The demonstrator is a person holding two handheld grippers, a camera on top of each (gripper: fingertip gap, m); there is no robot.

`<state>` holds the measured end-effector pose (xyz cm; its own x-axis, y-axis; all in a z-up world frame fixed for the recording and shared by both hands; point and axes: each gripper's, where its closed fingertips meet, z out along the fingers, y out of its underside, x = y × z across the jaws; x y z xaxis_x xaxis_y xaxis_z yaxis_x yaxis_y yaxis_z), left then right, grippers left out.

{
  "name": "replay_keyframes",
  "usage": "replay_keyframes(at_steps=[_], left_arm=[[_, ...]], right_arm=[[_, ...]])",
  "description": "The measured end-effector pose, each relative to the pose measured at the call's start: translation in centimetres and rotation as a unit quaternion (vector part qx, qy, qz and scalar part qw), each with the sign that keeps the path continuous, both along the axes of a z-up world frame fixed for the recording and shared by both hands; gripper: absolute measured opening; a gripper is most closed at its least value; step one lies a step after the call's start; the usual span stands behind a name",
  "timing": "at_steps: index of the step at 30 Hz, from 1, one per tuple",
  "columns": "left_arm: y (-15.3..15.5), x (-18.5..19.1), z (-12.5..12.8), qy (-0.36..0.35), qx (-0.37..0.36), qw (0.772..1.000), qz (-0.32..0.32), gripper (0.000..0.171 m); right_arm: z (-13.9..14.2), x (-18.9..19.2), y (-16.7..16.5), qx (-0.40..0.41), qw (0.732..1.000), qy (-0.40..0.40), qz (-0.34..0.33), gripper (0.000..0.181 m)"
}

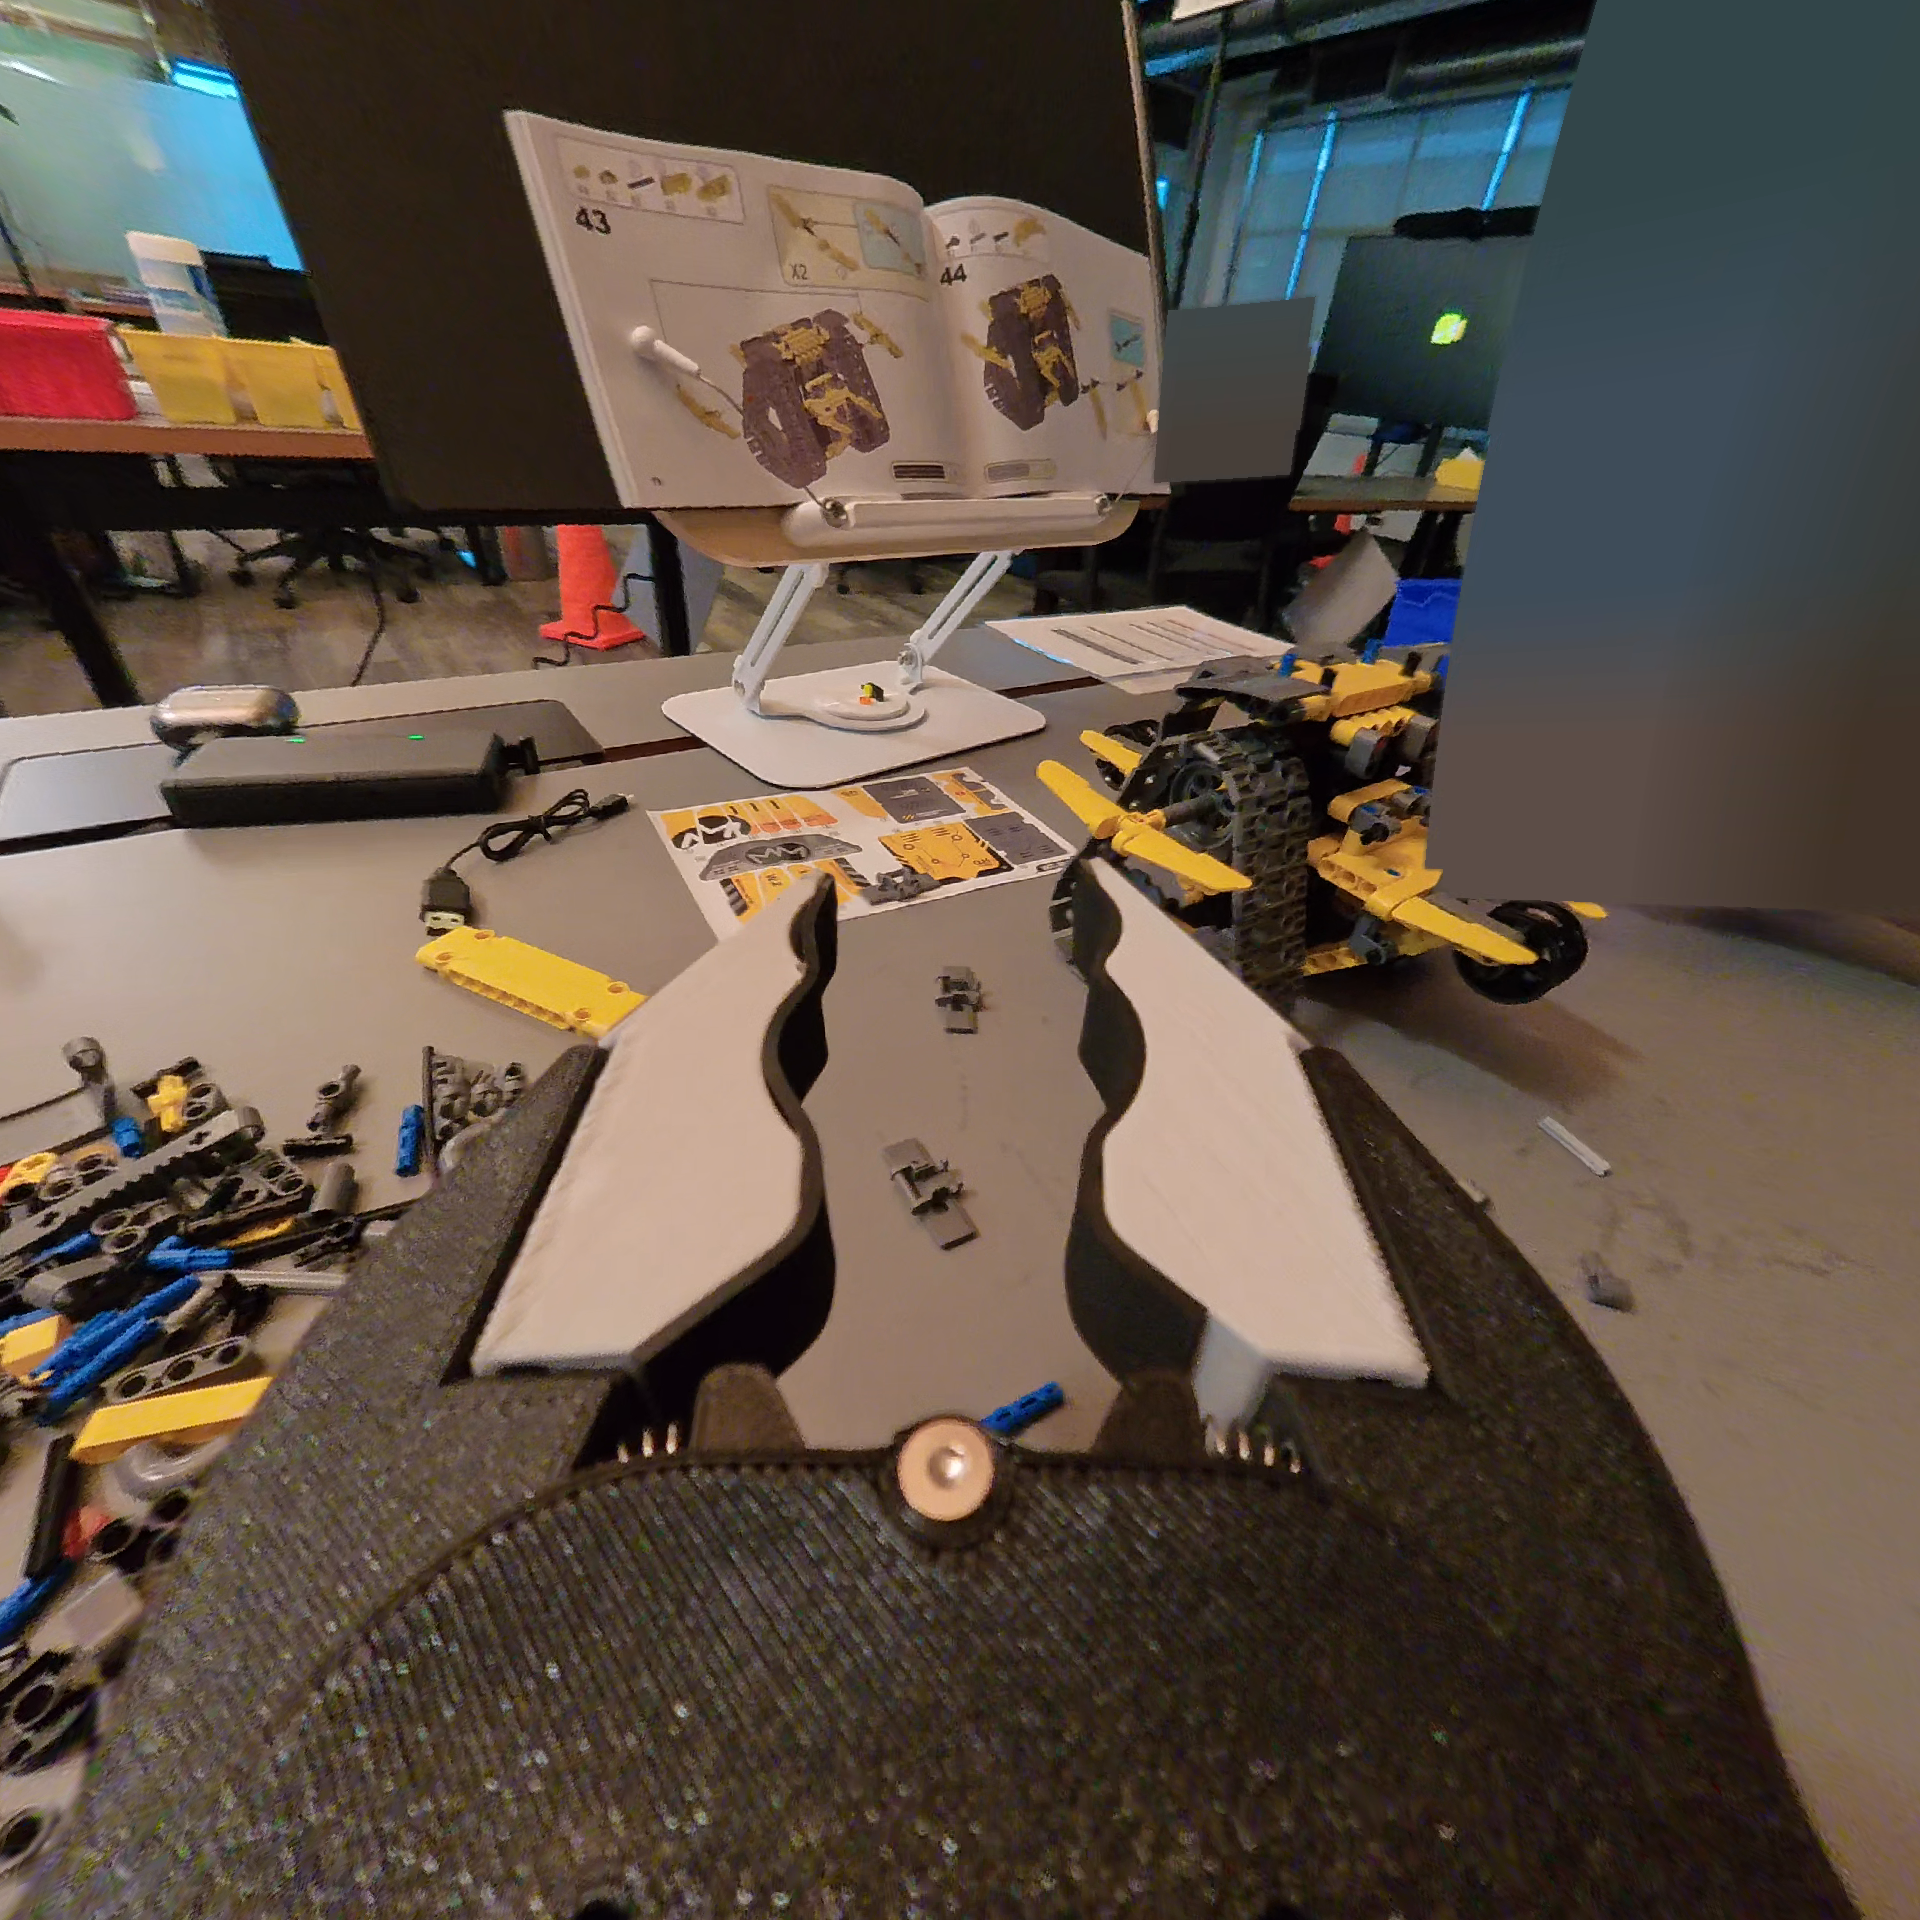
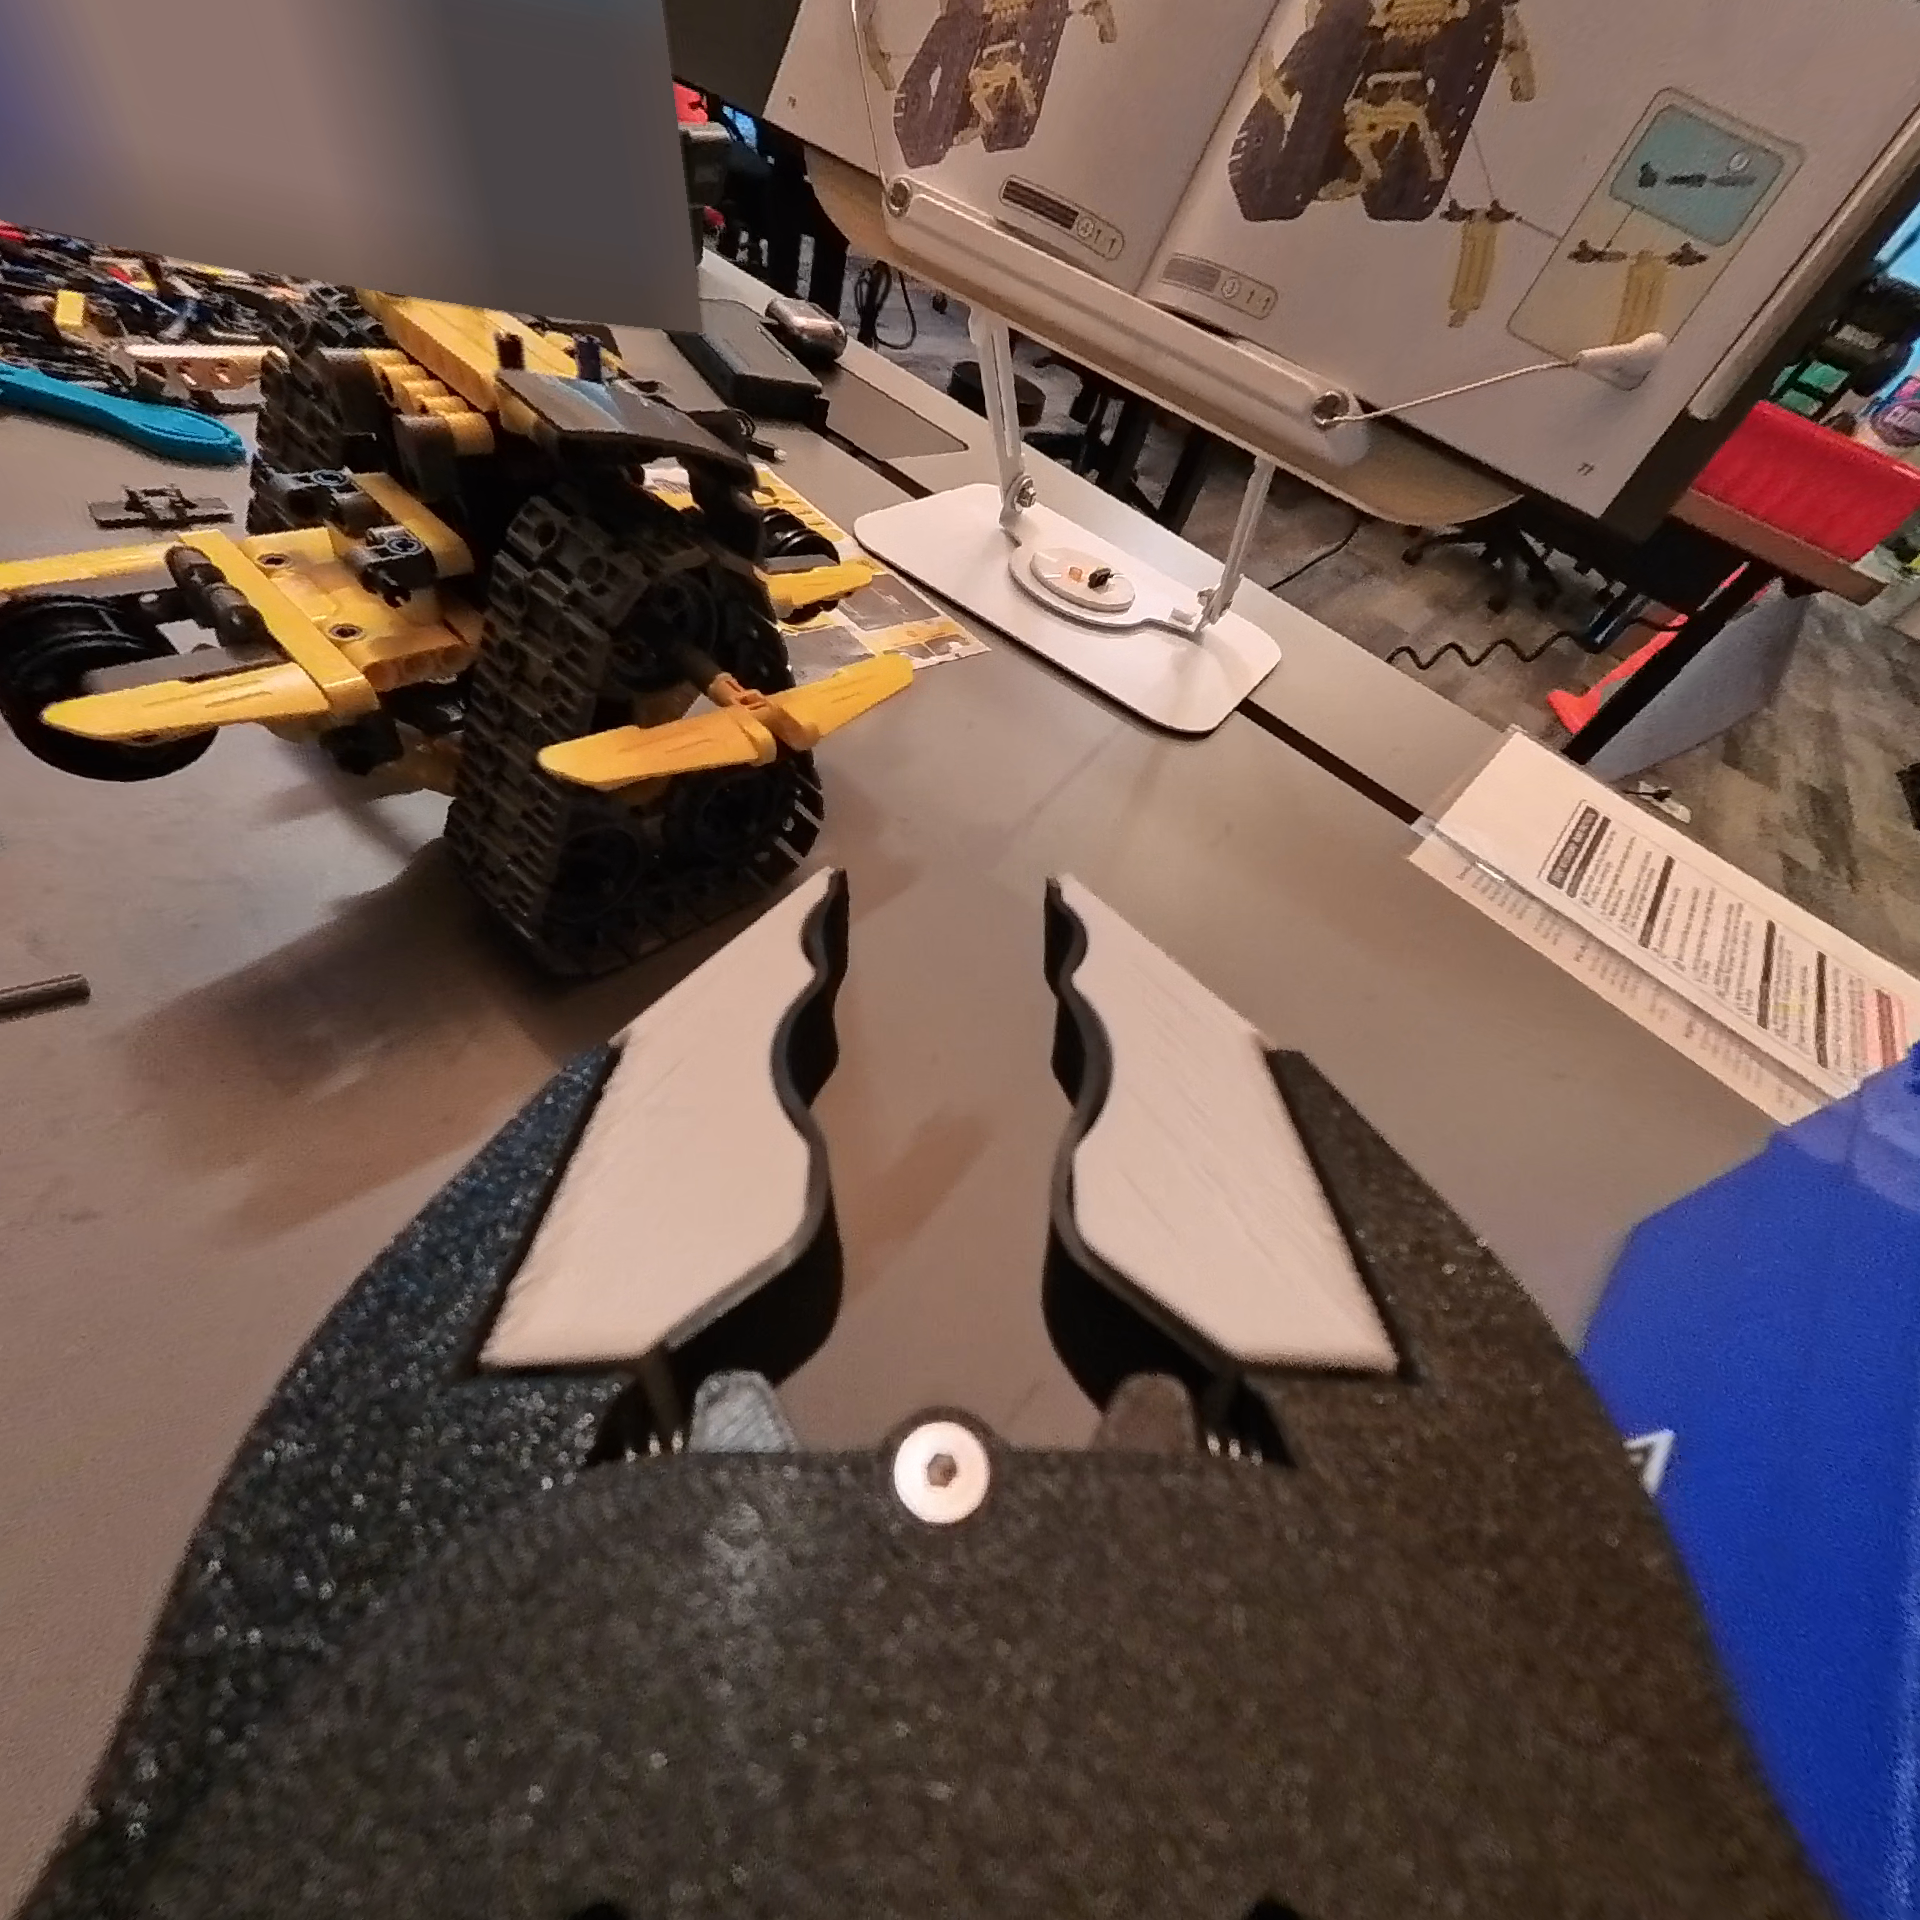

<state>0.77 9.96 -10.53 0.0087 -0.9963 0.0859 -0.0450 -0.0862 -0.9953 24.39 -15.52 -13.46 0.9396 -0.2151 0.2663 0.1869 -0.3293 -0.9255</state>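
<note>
My left gripper [image 1: 954,894] is open and empty above the dark table [image 1: 312,935]. Two small dark grey track links [image 1: 958,1000] [image 1: 928,1193] lie on the table between its fingers. A yellow and black tracked model [image 1: 1309,831] stands just right of its right fingertip. My right gripper [image 2: 945,894] is open and empty over bare table [image 2: 1195,831]. The same tracked model [image 2: 499,623] stands just ahead of it to the left, close to its left fingertip.
A pile of loose blue, black and yellow parts [image 1: 135,1247] lies at the left, with a yellow panel [image 1: 530,977], a sticker sheet [image 1: 862,842] and a USB cable [image 1: 499,852]. An open instruction book on a white stand [image 1: 852,707] stands behind. A printed sheet [image 2: 1704,935] and a blue object [image 2: 1766,1455] lie at the right. One gripper's finger ends stand about 35 centimetres off the other's. The yellow panel [image 1: 530,977] is closer to my left gripper, around 20 centimetres from its tips; the right tips are 45 centimetres off.
</note>
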Motion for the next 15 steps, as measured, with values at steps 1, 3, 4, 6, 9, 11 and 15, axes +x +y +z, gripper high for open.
replay_keyframes(at_steps=[1, 3, 4, 6, 9, 11, 15], left_arm=[[0.2, -0.1, 0.1, -0.002, 0.008, 1.000, 0.009, 0.044], [0.7, -0.4, 0.6, -0.012, 0.025, 0.999, 0.034, 0.046], [1.0, -0.6, 0.9, -0.018, 0.031, 0.998, 0.044, 0.047], [1.5, -1.0, 1.4, -0.030, 0.041, 0.997, 0.064, 0.048], [3.9, -2.8, 3.1, -0.064, 0.073, 0.982, 0.161, 0.056], [5.4, -4.9, 4.8, -0.110, 0.100, 0.961, 0.233, 0.058], [6.7, -6.2, 5.4, -0.141, 0.064, 0.954, 0.256, 0.064]], right_arm=[[-0.1, 0.0, 0.0, 0.000, 1.000, 0.002, 0.000, 0.037], [-0.1, 0.0, 0.1, -0.001, 1.000, 0.003, 0.002, 0.037], [-0.1, 0.0, 0.1, -0.001, 1.000, 0.002, 0.002, 0.037], [0.0, 0.0, 0.1, 0.001, 1.000, 0.000, 0.001, 0.037], [0.0, 0.3, 0.0, 0.004, 1.000, 0.003, -0.004, 0.037], [0.1, 0.5, -0.1, 0.009, 1.000, 0.008, -0.007, 0.037], [0.1, 1.0, -0.3, 0.013, 1.000, 0.010, -0.015, 0.037]])
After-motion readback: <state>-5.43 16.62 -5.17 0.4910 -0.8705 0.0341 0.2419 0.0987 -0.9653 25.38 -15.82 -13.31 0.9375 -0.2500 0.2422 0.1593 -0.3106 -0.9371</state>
